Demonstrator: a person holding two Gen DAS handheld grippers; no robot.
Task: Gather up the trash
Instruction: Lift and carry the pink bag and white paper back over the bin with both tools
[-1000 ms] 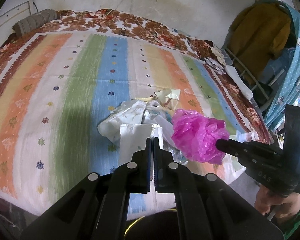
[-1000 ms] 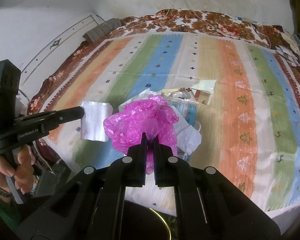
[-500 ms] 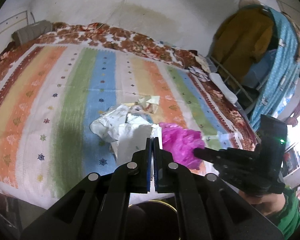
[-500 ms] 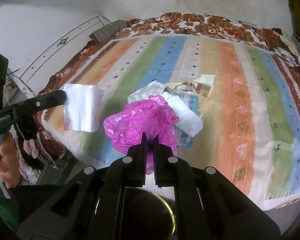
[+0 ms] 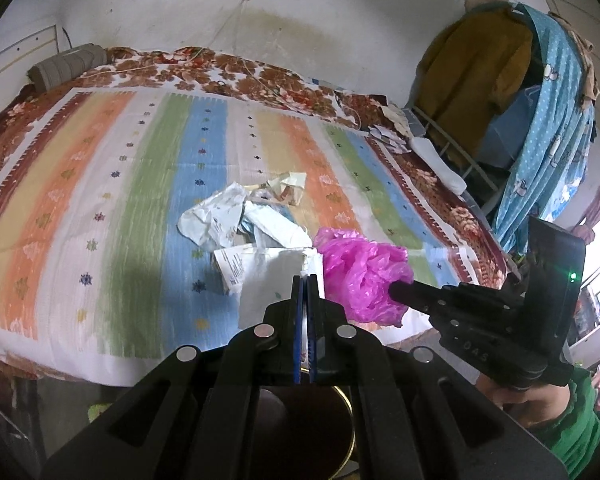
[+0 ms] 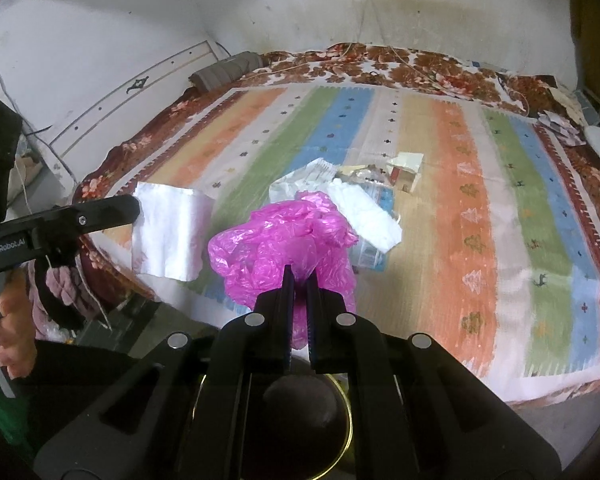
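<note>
A: L gripper (image 5: 305,280), state?
B: Jaws clamped on a white paper sheet (image 5: 270,280), held up off the striped bedspread (image 5: 100,200), near the bed's front edge.
A: R gripper (image 6: 299,276)?
B: Jaws pinched on a crumpled pink plastic bag (image 6: 284,240), also lifted, just beside the sheet.
A: Other trash?
B: A pile of wrappers & paper scraps (image 6: 364,200) is seen mid-bedspread. A gold-rimmed dark bin (image 6: 300,420) is seen below both grippers.
</note>
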